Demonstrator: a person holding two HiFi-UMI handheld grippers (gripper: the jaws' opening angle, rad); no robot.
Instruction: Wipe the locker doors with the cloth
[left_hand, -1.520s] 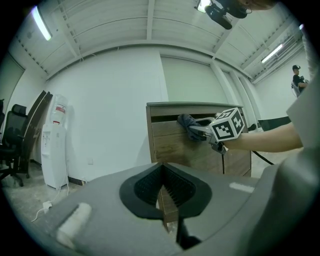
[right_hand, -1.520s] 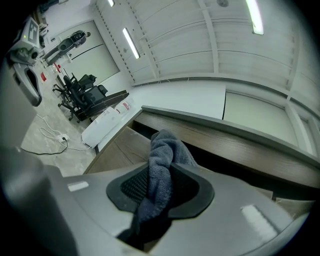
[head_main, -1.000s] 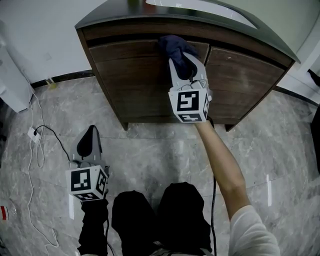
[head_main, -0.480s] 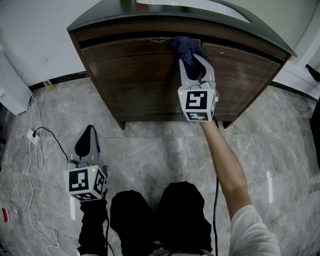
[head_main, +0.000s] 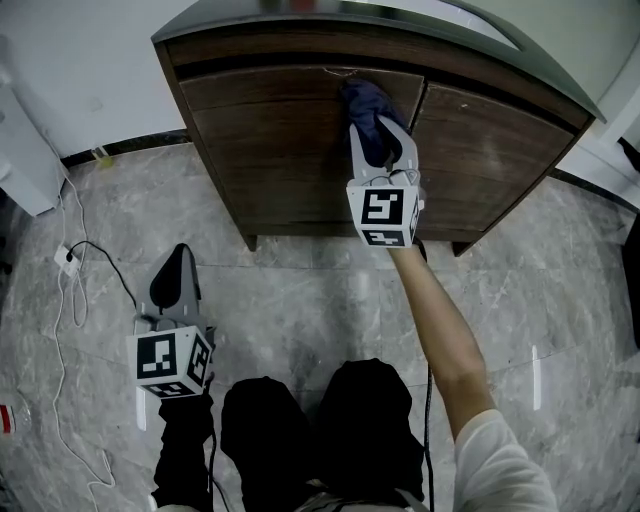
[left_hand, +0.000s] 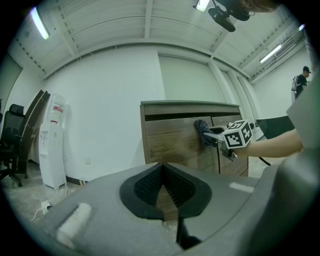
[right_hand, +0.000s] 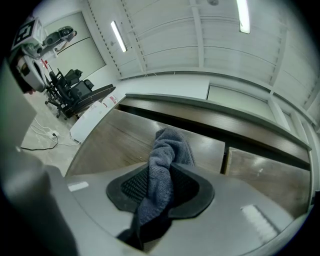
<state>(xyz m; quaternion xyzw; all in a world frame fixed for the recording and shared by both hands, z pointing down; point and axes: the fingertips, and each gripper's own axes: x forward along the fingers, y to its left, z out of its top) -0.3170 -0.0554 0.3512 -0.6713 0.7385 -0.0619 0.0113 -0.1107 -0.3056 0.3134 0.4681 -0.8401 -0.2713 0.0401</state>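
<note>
Cloth (head_main: 365, 103) (right_hand: 167, 152) (left_hand: 202, 131): dark blue-grey, terry-type, clamped btwn the jaws of the R gripper (head_main: 381, 135) (right_hand: 161, 186). Pads close on it from both sides. One wad bulges out past the tips and a tail hangs down behind them. The wad sits straight ahead of the tips and presses flat on the L door (head_main: 270, 150) (right_hand: 112, 145), upper part, close under the door's top edge. The vertical seam btwn the doors runs just to the gripper's right, w/ the R door (head_main: 495, 160) (right_hand: 265, 172) beyond it, untouched by the cloth. Both doors are dark brown wood grain, shut, w/ a few pale scuffs on the R one. Above the tips are a dark recess and then the locker's grey overhanging top (head_main: 560, 75).

Behind the R gripper, a bare forearm (head_main: 440, 320) runs back to a white sleeve.

L gripper (head_main: 175, 283) (left_hand: 162, 186) is well back from the locker, low and to the left of the R gripper, over the floor (head_main: 300, 300) (grey marble-look tiles). Its jaws are together w/ nothing btwn them, pointing level at the locker front. Beside it, further left, a white cable (head_main: 65, 330) trails over the floor. In its own view a white water dispenser (left_hand: 52, 140) stands at the wall, far left of the tips.
</note>
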